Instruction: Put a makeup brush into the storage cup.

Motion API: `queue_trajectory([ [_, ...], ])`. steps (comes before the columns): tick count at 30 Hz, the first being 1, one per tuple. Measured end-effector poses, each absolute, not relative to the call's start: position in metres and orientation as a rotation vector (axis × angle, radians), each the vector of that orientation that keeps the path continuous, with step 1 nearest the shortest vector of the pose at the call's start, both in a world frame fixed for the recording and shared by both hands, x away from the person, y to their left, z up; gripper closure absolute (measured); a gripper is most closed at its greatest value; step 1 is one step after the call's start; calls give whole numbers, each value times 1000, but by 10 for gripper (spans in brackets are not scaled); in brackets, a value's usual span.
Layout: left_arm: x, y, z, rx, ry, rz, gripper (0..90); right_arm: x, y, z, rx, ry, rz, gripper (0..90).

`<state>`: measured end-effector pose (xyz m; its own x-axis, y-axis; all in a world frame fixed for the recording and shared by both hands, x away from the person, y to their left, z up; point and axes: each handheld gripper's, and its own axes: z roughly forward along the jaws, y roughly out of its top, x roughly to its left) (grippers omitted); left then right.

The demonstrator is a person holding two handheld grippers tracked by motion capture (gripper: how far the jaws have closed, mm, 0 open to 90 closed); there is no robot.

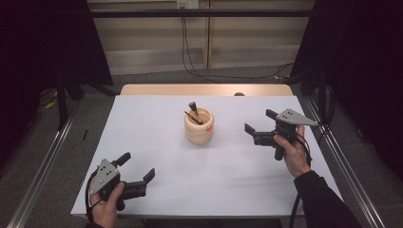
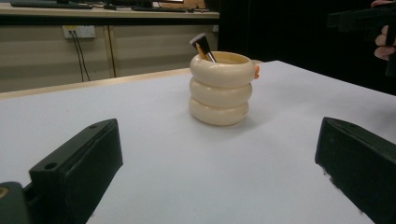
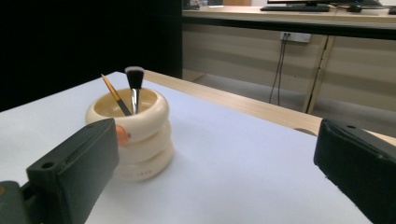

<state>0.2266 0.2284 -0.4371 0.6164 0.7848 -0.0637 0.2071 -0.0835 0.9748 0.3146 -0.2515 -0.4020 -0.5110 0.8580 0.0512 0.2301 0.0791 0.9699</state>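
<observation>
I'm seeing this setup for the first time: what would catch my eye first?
A cream, three-ringed ceramic holder stands mid-table on the white tabletop, with a black-bristled makeup brush and a thin yellow-handled brush leaning inside it. On either side, clear of it, the open left tool and the open right tool are held empty.

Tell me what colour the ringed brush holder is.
The holder is cream, with a small orange spot at its rim; the left gripper view shows it best.

We are in a lab: black curtains (image 1: 43, 42), metal rails (image 1: 43, 161), wall sockets (image 2: 78, 31), and a desk with keyboards (image 3: 289, 8).
</observation>
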Motion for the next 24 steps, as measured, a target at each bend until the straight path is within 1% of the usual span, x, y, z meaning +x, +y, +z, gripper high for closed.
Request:
queue_trajectory([
  [5, 227, 228, -437, 1617, 841, 592, 7, 305, -259, -407, 1096, 1790, 1445, 0],
  [12, 228, 229, -437, 1608, 845, 593, 7, 290, -267, -404, 1095, 1760, 1442, 0],
  [16, 228, 229, -437, 1593, 860, 592, 8, 281, -268, -411, 1098, 1784, 1431, 1],
  [24, 228, 229, -438, 1577, 870, 591, 9, 265, -277, -413, 1112, 1746, 1422, 0],
])
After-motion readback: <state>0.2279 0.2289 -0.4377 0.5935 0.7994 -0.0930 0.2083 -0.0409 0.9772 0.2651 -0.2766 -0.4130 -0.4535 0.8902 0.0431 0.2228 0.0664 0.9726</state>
